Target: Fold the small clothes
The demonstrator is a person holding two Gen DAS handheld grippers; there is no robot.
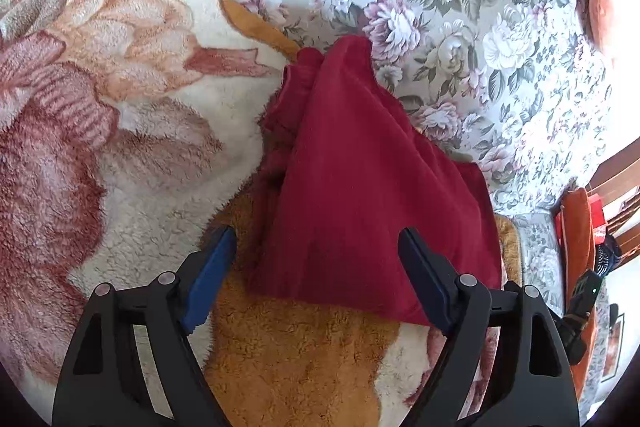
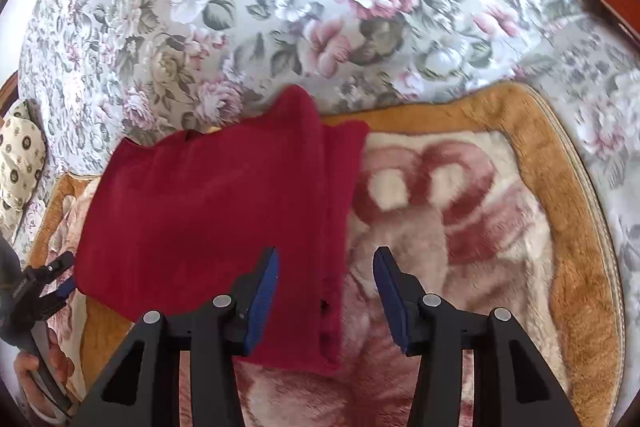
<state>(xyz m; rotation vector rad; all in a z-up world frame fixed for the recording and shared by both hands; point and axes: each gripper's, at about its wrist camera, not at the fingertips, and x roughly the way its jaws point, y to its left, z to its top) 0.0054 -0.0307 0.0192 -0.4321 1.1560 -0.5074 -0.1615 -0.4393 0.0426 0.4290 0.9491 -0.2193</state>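
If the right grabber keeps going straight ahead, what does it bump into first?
Probably the red cloth. The right gripper is open, and the cloth's right edge lies between its fingers, on the fluffy blanket. Depth is hard to judge, so it might touch the blanket alongside.

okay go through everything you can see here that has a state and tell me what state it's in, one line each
red garment: folded over, lying on the blanket, not gripped.
left gripper: open, fingers either side of the garment's near edge.
right gripper: open, over the garment's right edge.
fleece blanket: spread flat on the bed.
floral bedspread: spread under the blanket.
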